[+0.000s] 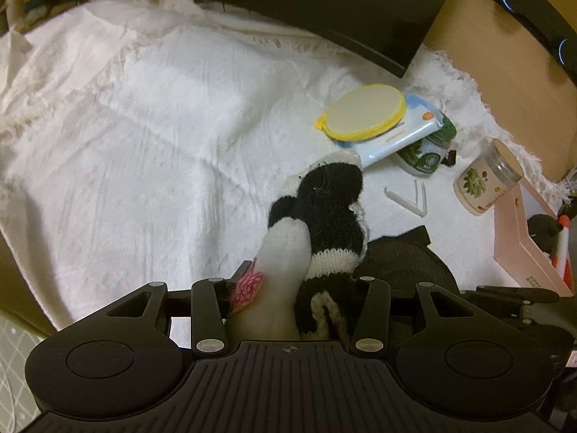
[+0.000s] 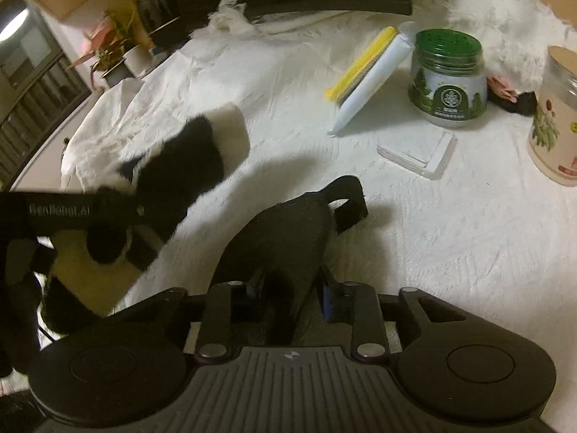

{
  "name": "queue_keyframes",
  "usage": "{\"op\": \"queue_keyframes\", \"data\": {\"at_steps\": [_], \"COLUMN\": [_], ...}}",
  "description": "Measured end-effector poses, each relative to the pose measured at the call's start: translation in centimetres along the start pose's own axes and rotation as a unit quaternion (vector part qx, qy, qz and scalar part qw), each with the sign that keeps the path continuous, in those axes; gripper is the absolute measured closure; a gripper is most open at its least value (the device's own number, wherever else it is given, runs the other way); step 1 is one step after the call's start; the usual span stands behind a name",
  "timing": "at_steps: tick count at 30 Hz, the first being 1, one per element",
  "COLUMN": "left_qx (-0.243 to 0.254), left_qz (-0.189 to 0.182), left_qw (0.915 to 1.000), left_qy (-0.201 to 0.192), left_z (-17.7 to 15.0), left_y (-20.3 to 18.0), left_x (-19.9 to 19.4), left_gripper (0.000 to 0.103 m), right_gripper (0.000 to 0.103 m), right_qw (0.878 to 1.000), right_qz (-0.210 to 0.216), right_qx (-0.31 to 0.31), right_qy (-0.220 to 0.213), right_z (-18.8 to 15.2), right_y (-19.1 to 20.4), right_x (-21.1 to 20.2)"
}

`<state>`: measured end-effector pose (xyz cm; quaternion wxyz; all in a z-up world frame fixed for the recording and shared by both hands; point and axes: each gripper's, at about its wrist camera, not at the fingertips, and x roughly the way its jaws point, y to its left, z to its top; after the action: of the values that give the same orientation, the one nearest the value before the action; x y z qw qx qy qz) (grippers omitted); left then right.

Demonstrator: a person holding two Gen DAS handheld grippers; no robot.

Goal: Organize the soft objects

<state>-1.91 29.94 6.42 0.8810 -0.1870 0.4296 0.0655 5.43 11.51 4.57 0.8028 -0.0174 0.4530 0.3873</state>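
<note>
Clamping a black-and-white knitted mitten (image 1: 324, 216) near its cuff, the left gripper (image 1: 292, 288) has the thick fabric bunched between its jaws, with a pink crocheted patch (image 1: 247, 287) pressed against one finger; the mitten's body juts forward above the white cloth (image 1: 126, 137) that covers the surface. Just beside it, the right gripper (image 2: 288, 288) has its jaws drawn in on a black fabric piece with a strap loop (image 2: 299, 223), whose far end rests on the cloth. No earlier view is given, so how firm that pinch is cannot be judged beyond the fabric sitting squeezed between the fingers.

Farther out lie a white L-shaped plastic piece (image 2: 425, 158), then a tissue pack (image 2: 368, 86) with a yellow-rimmed round pad (image 1: 364, 112) on top, leaning on a green-lidded jar (image 2: 447, 83). A second jar with a floral label (image 2: 551, 126) stands to the right, near a pink tray (image 1: 523, 238).

Risks from here: the two held pieces are close, so one may snag the other as the hands part. The strap loop could catch the L-shaped piece if dragged. A wide swing might tip the leaning tissue pack or knock a jar.
</note>
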Motion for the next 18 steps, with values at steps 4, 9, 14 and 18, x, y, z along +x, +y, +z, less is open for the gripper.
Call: {"op": "queue_keyframes", "data": {"at_steps": [4,9,14,18], "left_qx": [-0.01,0.027,0.068,0.125], "left_qz": [-0.013,-0.028,-0.118,-0.204], "left_qw": [0.9994,0.9991,0.9906,0.9702], "left_qy": [0.029,0.015,-0.01,-0.04], "left_z": [0.2,0.8,4.4,8.9], "left_y": [0.4,-1.0,-5.0,-11.4], "left_x": [0.8,0.5,-0.5,-0.9], "left_gripper": [0.053,0.053,0.053,0.053], "right_gripper": [0.086,0.086,0.086,0.086], "right_qw": [1.0,0.998,0.982,0.951], "right_qz": [-0.01,-0.032,-0.099,-0.206], "right_qx": [0.006,0.02,0.044,0.057], "right_qy": [-0.01,-0.057,-0.154,-0.221], "right_z": [0.4,1.0,2.7,3.3], "right_y": [0.3,-1.0,-4.3,-8.1], "right_x": [-1.7,-6.3,-14.4,-20.9]}}
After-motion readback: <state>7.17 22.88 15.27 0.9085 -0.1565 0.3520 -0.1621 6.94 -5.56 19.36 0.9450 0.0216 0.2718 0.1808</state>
